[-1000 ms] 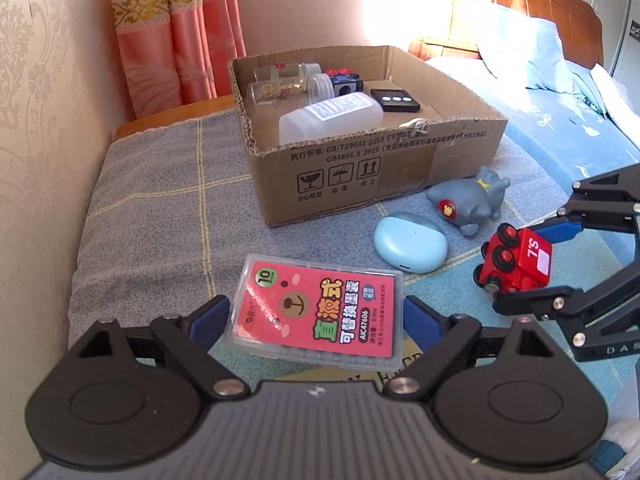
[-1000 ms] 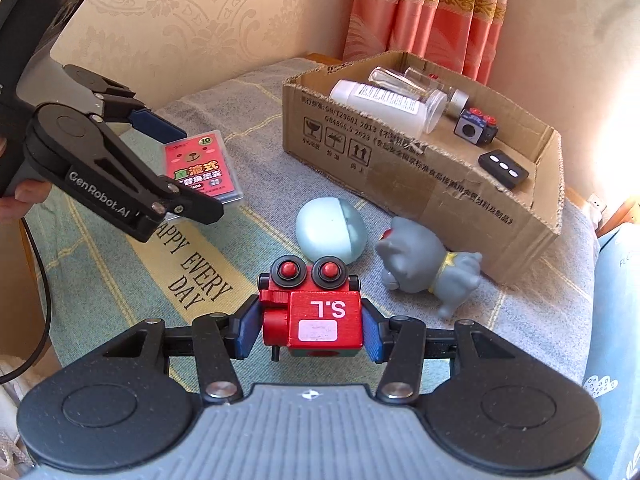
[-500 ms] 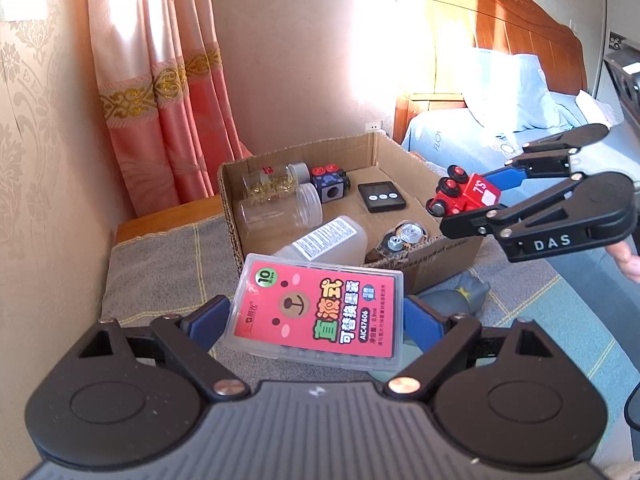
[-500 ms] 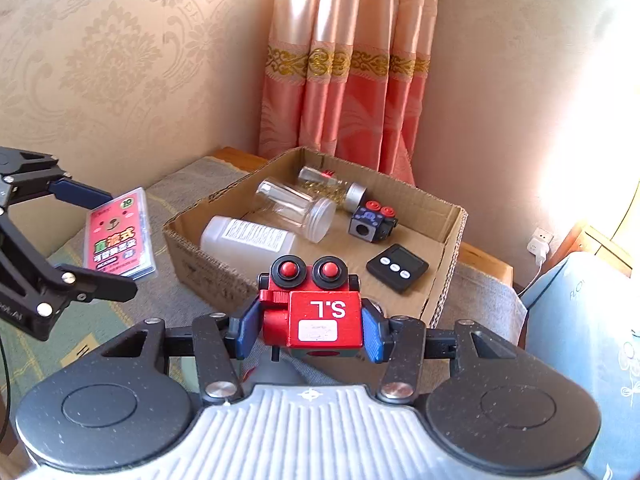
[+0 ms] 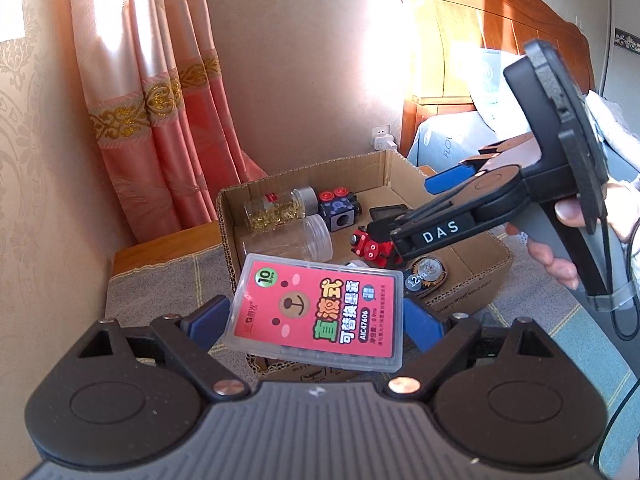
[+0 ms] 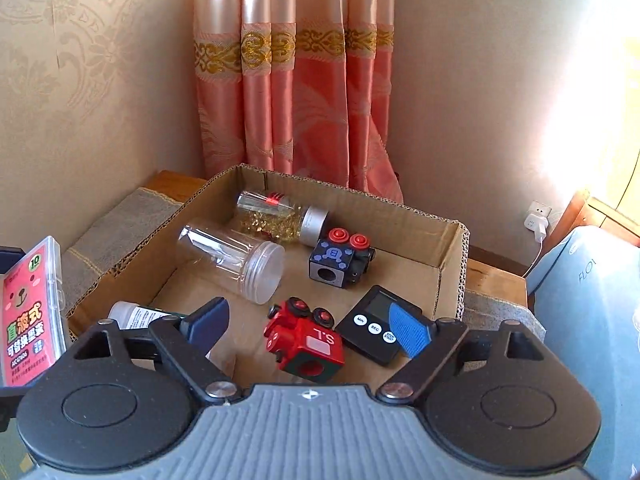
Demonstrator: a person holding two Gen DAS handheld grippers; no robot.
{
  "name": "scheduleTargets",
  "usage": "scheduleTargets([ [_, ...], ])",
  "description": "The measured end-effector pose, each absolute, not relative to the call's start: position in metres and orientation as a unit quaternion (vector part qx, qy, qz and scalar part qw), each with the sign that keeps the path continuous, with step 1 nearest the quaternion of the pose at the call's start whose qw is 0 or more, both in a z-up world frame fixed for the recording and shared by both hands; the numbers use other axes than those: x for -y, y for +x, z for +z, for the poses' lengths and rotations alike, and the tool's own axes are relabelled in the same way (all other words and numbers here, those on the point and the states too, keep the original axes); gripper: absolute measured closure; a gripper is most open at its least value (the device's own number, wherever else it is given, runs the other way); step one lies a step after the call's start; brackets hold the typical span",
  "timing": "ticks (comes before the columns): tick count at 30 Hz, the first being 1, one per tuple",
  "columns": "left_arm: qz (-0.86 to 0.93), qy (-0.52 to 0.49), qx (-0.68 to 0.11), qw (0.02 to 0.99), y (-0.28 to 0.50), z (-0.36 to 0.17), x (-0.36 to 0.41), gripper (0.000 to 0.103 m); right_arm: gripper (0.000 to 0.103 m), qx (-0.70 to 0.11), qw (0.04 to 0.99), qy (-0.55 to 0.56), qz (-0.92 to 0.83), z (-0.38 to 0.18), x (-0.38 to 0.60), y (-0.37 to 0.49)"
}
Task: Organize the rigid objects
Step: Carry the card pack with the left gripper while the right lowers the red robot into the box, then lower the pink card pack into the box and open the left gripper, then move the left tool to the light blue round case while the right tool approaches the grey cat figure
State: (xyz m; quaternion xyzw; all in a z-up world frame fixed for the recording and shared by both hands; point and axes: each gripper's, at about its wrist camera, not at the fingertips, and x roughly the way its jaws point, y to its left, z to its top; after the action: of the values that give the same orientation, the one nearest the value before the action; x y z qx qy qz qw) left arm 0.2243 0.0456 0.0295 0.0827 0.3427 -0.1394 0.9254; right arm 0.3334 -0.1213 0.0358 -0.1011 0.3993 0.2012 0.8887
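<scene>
red toy train (image 6: 306, 346): "S.L" | right claw (image 5: 384, 236) arm: "DAS" | pink card case (image 5: 318, 314): "10", "AIC47606" | timer (image 6: 374, 330) buttons: "MIN", "SEC"

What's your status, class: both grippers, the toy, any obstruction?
Right gripper open above cardboard box. Red toy train tilted inside, released. Left gripper shut on pink refill case. Nothing blocking.
</scene>
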Motion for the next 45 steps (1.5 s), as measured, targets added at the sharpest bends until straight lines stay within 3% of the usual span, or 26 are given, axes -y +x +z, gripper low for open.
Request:
scheduleTargets([
  [4, -0.138, 0.075, -0.345, 0.925, 0.248, 0.030, -0.041, 0.012, 0.000, -0.392, 0.894, -0.103, 0.191, 0.040, 0.133, 0.325],
  [13, -0.097, 0.035, -0.347, 0.932, 0.283, 0.022, -0.043, 0.004, 0.000, -0.396, 0.895, -0.106, 0.174, 0.047, 0.155, 0.304],
  [26, -0.054, 0.048, -0.350, 0.934, 0.216, 0.024, -0.059, 0.001, 0.000, -0.394, 0.901, -0.092, 0.157, 0.050, 0.149, 0.247],
  [34, -0.026, -0.010, -0.363, 0.932, 0.171, -0.008, -0.074, 0.001, 0.000, -0.388, 0.911, -0.058, 0.126, 0.015, 0.149, 0.205],
  [45, -0.008, -0.014, -0.387, 0.922, 0.157, -0.035, -0.071, 0.001, 0.000, -0.430, 0.896, -0.051, 0.101, -0.035, 0.136, 0.216],
])
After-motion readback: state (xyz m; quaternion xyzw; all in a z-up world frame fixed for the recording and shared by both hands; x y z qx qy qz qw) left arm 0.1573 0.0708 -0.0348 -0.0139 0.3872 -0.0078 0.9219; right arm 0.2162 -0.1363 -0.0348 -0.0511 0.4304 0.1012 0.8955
